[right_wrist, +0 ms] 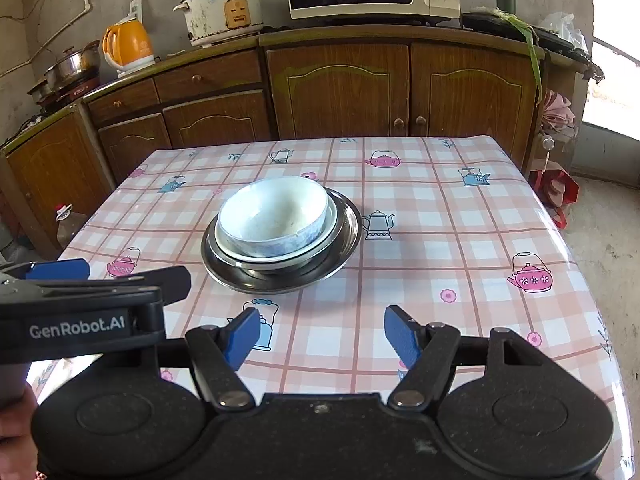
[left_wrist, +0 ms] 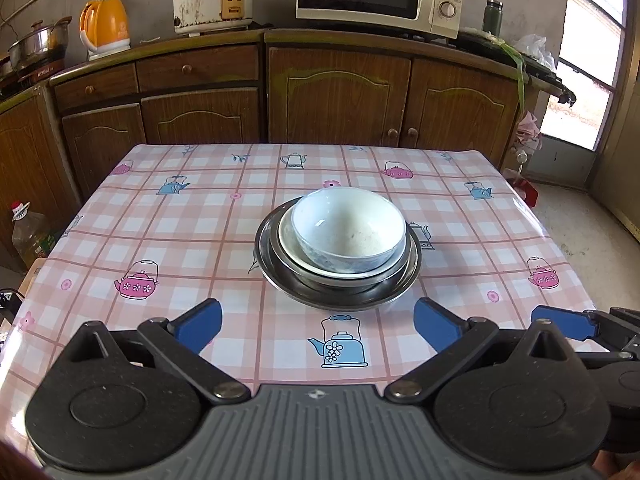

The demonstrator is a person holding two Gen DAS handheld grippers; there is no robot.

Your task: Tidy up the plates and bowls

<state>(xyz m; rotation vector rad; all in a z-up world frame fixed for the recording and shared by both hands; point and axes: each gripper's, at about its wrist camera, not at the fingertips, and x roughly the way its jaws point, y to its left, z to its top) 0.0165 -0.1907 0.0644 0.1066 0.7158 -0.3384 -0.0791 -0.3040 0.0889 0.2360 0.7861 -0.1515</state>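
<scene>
We hold both grippers, left gripper [left_wrist: 318,326] and right gripper [right_wrist: 322,336], jaws open and empty; at centre frame the off-centre porcelain bowl [left_wrist: 347,229] could slide off the steel plate [left_wrist: 280,280].

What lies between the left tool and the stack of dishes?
Only bare tablecloth lies between the left tool and the stack of dishes, seen in the left wrist view.

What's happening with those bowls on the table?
A person is tidying dishes with a two-fingered gripper in each hand. Right now nothing is being held. The left gripper and right gripper are both open and hang over the checked tablecloth, short of the stack. In the middle, a pale blue bowl sits in a white dish, inside nested steel plates.
</scene>
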